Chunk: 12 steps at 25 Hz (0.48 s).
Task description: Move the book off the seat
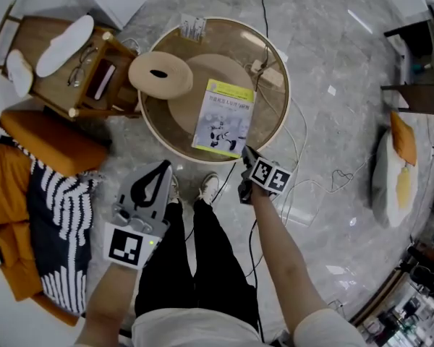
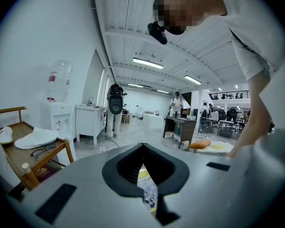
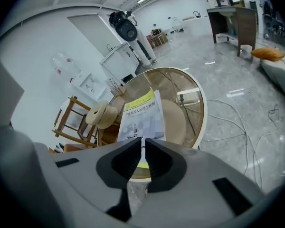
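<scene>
A book [image 1: 224,118] with a white and yellow cover lies flat on the round tan seat [image 1: 202,71], inside a pale ring-shaped frame [image 1: 278,132]. My right gripper [image 1: 244,152] is at the book's near right corner. In the right gripper view the book [image 3: 142,113] runs away from the jaws, and the right gripper [image 3: 143,142] is shut on its near edge. My left gripper [image 1: 163,166] hovers over the person's left leg, short of the frame, with its tips together and nothing in them. The left gripper view shows the left gripper [image 2: 142,147] shut, with the book [image 2: 148,190] visible below it.
A tan ring-shaped cushion [image 1: 159,71] overlaps the seat's left side. A power strip [image 1: 266,71] and cables [image 1: 304,186] lie at the right. A wooden chair [image 1: 79,78] holding white pads and glasses stands at the left, near an orange cushion [image 1: 50,147]. The person's shoes [image 1: 208,186] touch the frame.
</scene>
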Each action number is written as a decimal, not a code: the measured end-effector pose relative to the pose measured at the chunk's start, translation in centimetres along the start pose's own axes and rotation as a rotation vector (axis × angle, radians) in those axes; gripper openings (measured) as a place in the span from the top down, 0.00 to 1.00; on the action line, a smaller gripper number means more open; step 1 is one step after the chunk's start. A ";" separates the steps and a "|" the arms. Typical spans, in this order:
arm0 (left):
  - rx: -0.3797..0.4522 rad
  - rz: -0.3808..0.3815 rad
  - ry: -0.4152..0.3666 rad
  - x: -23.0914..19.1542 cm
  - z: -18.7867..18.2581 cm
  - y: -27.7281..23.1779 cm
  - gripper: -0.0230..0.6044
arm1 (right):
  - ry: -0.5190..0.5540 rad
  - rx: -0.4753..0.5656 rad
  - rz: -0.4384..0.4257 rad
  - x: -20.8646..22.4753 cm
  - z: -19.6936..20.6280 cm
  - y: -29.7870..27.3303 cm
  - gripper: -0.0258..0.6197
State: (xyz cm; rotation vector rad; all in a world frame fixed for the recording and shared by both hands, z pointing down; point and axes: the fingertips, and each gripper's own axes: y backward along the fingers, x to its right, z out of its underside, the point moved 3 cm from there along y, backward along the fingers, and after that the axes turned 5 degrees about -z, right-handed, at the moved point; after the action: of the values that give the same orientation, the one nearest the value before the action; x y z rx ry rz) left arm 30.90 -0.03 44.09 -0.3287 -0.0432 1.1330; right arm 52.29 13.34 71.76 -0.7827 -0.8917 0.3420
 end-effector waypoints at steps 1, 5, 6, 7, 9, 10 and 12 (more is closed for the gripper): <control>0.003 0.000 -0.003 0.0 -0.4 0.2 0.94 | -0.001 0.006 0.002 -0.2 -0.1 0.5 0.90; 0.014 0.003 -0.005 0.2 -2.3 1.4 0.94 | -0.007 0.045 -0.011 -1.9 -1.3 3.1 0.92; 0.015 0.007 -0.005 0.3 -2.7 1.6 0.94 | 0.007 0.049 -0.018 -2.5 -1.7 3.9 0.93; 0.015 0.013 -0.005 0.5 -3.2 1.8 0.94 | 0.036 0.049 -0.024 -3.3 -2.1 4.8 0.93; 0.019 0.024 -0.009 1.0 -4.4 2.1 0.94 | 0.115 0.043 -0.032 -4.8 -2.8 6.6 0.93; 0.024 0.029 -0.012 1.2 -4.9 2.3 0.94 | 0.146 0.046 -0.036 -5.5 -3.2 7.4 0.93; 0.039 0.036 -0.015 1.5 -6.1 2.6 0.94 | 0.171 0.071 -0.044 -6.5 -4.0 8.9 0.93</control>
State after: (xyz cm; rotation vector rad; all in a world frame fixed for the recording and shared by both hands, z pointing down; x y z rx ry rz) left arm 30.46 0.90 37.37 -0.2873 -0.0284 1.1705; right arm 51.96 13.79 60.06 -0.7147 -0.7309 0.2623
